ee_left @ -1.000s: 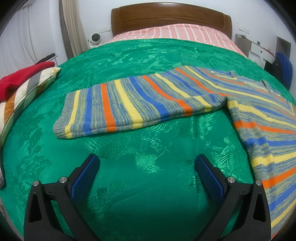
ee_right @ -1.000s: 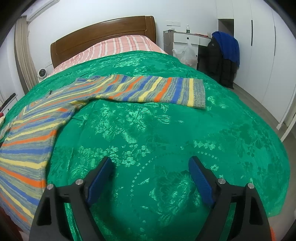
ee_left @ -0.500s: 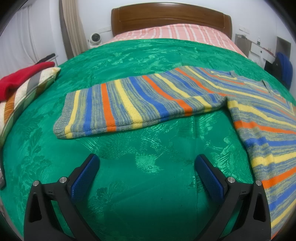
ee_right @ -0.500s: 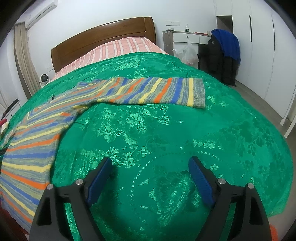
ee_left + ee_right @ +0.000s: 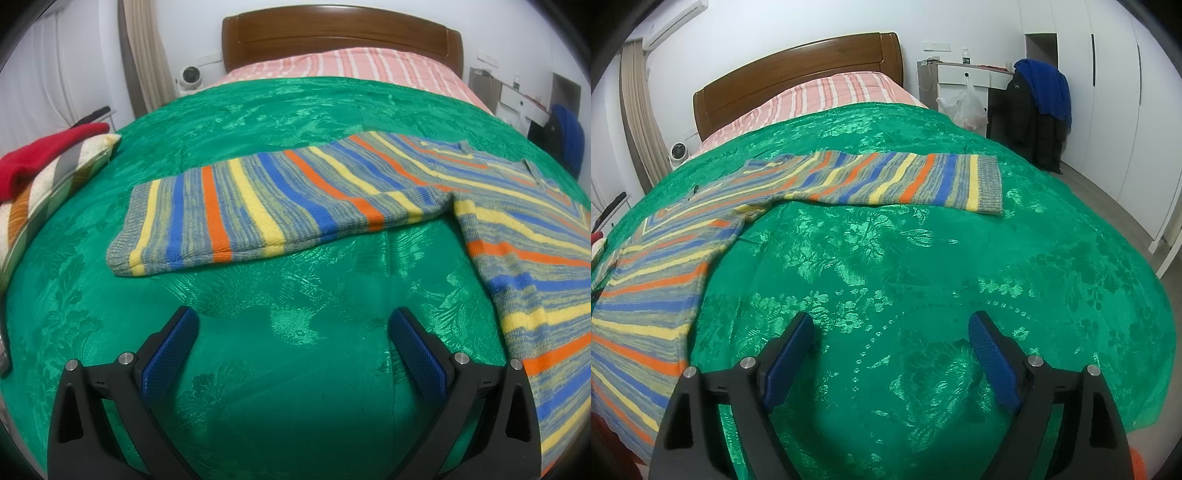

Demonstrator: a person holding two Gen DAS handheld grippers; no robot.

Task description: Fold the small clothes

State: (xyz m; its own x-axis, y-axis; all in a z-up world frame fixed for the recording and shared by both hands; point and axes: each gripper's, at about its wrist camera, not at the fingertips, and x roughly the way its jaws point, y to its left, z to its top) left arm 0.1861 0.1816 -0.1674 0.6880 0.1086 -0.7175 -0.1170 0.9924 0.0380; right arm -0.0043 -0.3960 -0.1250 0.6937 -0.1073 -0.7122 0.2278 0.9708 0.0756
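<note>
Left wrist | ribbed-knit striped sweater [image 5: 280,206] flat on glossy brocade bedspread [image 5: 295,369] | both grippers wide, empty

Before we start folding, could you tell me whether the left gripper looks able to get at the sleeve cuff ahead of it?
Probably yes: the left gripper is open, and only bare bedspread lies before the cuff.

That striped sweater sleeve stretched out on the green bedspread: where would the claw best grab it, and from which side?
Probably at the ribbed cuff, the sleeve's free end. The sleeve lies flat and straight on the bedspread, so the open left claw could come in low from the near edge, slide one finger under the cuff's corner, and pinch it. The thicker cuff should hold better than the middle.
</note>
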